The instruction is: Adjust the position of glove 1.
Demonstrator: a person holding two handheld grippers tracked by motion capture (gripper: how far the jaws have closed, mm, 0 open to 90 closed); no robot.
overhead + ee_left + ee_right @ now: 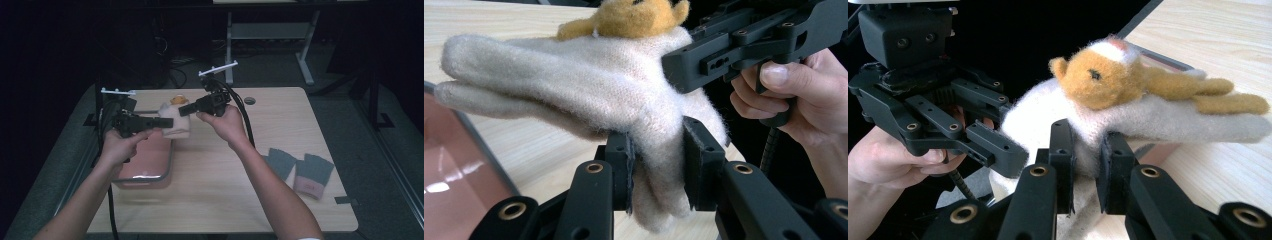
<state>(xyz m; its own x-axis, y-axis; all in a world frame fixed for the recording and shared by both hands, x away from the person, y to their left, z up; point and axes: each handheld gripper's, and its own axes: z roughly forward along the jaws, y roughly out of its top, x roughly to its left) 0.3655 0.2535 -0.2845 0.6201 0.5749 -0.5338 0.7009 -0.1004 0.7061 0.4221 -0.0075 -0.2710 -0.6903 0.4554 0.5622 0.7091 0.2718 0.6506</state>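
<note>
My left gripper (167, 122) and right gripper (182, 110) point toward each other above the table, jaws clamped, forearms angled inward.

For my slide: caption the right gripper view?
Right claw clamps a cream glove bearing an orange animal figure.

A light wood-grain surface (220, 170) with rounded corners takes up the middle of the high view. At its left lies a shallow pink tray (147, 162) with a grey rim (one edge close to the surface's left side). At the lower right lie a pair of grey gloves (300, 170) with pink cuffs, side by side. A small dark round spot (250, 100) sits near the upper edge.
</note>
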